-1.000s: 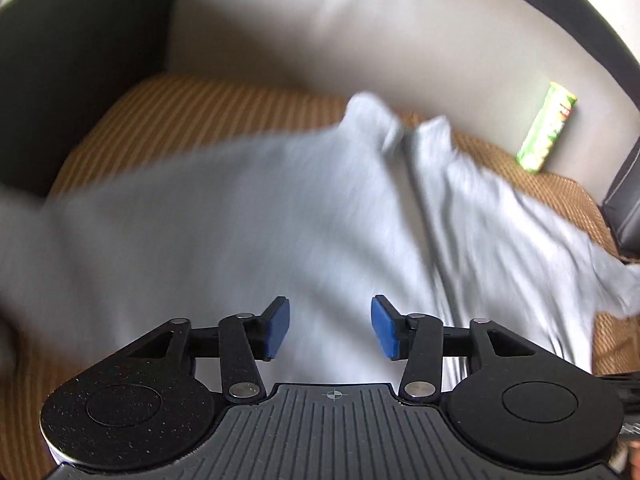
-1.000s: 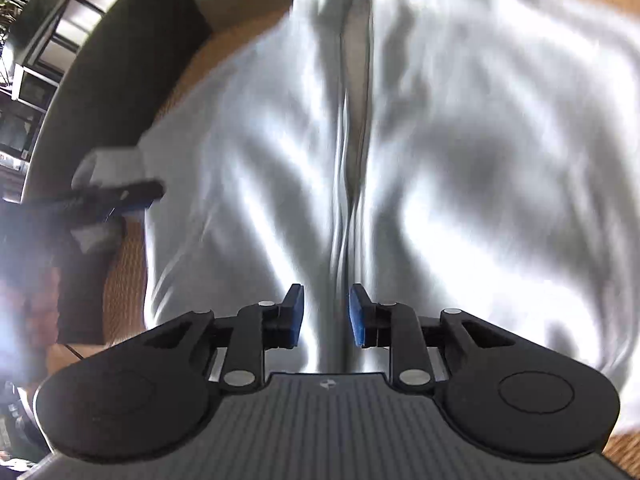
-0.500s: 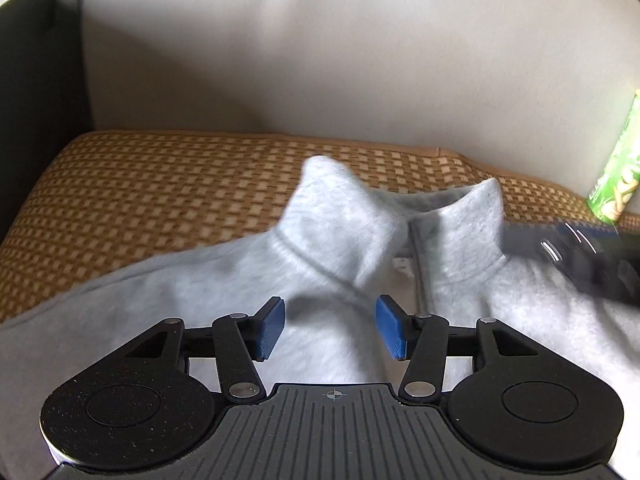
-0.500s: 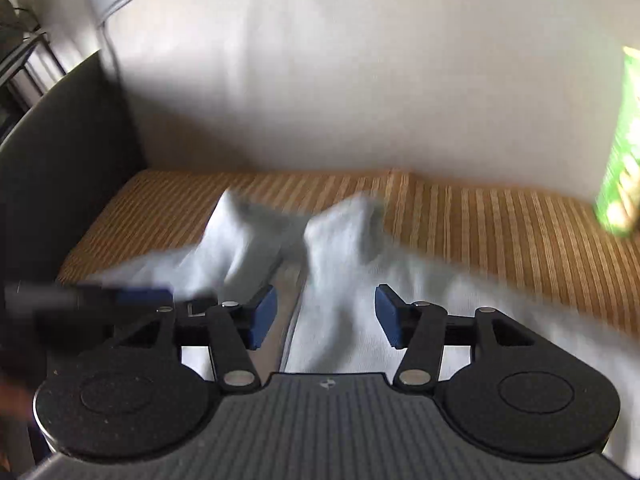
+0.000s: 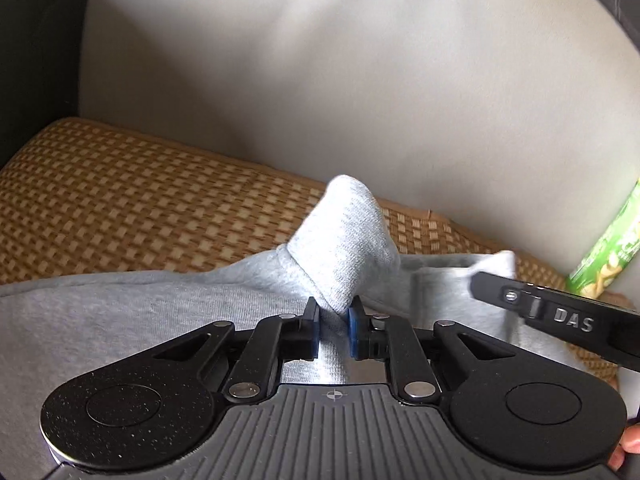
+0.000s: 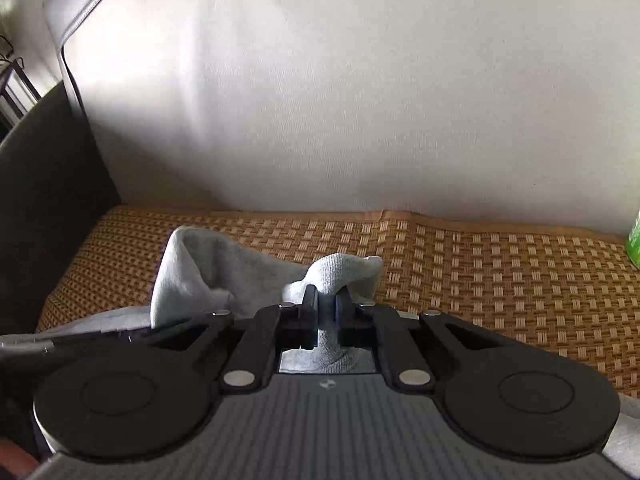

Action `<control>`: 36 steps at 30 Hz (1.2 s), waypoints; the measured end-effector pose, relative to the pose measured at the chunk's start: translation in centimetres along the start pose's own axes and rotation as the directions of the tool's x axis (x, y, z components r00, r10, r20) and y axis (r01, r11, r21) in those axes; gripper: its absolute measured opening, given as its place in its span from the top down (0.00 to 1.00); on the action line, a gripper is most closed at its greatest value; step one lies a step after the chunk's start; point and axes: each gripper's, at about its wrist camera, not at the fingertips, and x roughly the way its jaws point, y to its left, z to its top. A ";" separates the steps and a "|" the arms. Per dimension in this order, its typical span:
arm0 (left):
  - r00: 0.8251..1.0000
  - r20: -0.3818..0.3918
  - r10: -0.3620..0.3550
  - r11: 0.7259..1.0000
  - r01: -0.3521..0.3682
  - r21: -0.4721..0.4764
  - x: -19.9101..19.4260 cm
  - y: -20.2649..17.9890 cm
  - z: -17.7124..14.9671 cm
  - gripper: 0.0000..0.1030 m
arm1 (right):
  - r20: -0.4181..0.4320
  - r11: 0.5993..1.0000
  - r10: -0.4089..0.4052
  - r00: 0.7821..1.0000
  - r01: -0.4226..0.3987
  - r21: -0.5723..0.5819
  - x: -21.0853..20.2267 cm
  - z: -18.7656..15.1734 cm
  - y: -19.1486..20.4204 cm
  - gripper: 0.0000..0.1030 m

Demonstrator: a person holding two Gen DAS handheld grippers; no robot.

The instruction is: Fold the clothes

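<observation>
A light grey zip-up sweatshirt (image 5: pixel 132 312) lies on a woven brown seat mat (image 5: pixel 120 204). My left gripper (image 5: pixel 334 322) is shut on the left collar flap (image 5: pixel 344 248), which stands up between the blue pads. My right gripper (image 6: pixel 327 316) is shut on the right collar flap (image 6: pixel 344 270). In the left wrist view the right gripper (image 5: pixel 556 316) shows as a black bar at the right, against the other collar tip (image 5: pixel 496 266). In the right wrist view the left collar flap (image 6: pixel 188 272) rises at the left.
A pale sofa backrest (image 5: pixel 320 80) rises just behind the collar. A dark armrest (image 6: pixel 44 200) closes the left side. A green snack tube (image 5: pixel 608 248) leans against the backrest at the right. Part of a hand (image 5: pixel 628 446) shows at the lower right corner.
Both grippers moved up from the sweatshirt's body to its collar, then went from open to shut, each on one collar flap.
</observation>
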 end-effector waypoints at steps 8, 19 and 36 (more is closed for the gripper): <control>0.999 -0.046 -0.011 0.985 0.018 0.172 -0.4 -1.9 -2.4 0.36 | 0.044 0.998 -0.067 0.997 0.067 -0.003 0.3 -1.3 0.1 0.62; 0.994 -0.056 -0.097 0.990 0.102 0.096 0.2 -0.9 -1.7 0.56 | -0.018 0.999 0.008 1.000 -0.009 -0.042 -0.9 -5.0 0.4 0.85; 0.997 -0.022 -0.079 0.979 0.082 0.185 1.2 -1.2 -1.8 0.43 | -0.085 0.999 -0.027 0.996 0.024 -0.036 4.7 -2.6 -1.1 0.84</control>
